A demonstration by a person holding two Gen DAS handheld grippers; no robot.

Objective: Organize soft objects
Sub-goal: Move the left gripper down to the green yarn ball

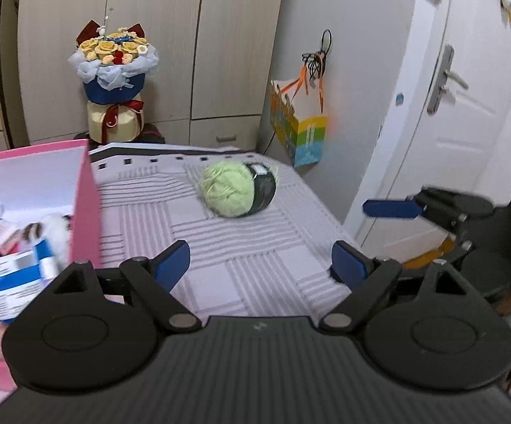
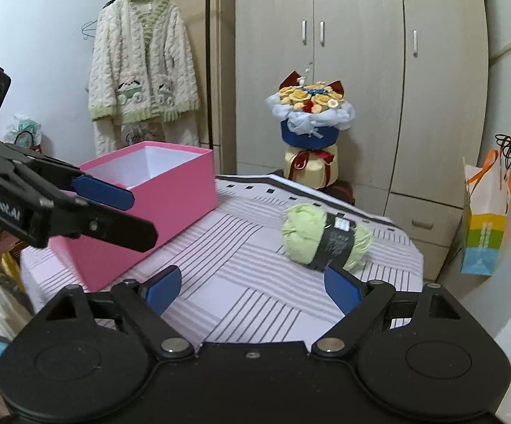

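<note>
left gripper (image 1: pixel 260 265): jaws were spread wide with nothing between the blue pads, just striped cloth showing in the gap. From the right wrist view it poked in from the left, hanging by the near corner of the box.
right gripper (image 2: pixel 253 288): same deal, wide apart and gripping nothing. Its right pad (image 2: pixel 342 291) sat just in front of the yarn in the picture, but I couldn't tell if it actually touched.
table (image 2: pixel 241 282): covered in a pale lilac cloth with grey stripe blocks.
pink box (image 2: pixel 170 190): lid off, white inside, sitting on the left part of the table. The left wrist view looked down into it, where there was something white and fluffy (image 1: pixel 55 229), a red thing and a blue-and-white printed card, all a bit blurry.
yarn ball (image 2: pixel 320 242): light green with a dark paper band round it, lying on its side on the cloth, well apart from the box, toward the right far side.
bouquet (image 2: pixel 310 116): yellow flowers in blue and white wrap, standing behind the table against the wardrobe.
gift bag (image 2: pixel 485 226): rainbow striped, hanging on the right by orange ribbons.
cardigan (image 2: pixel 142 70): cream knit with green trim, on a hanger at the far left.
</note>
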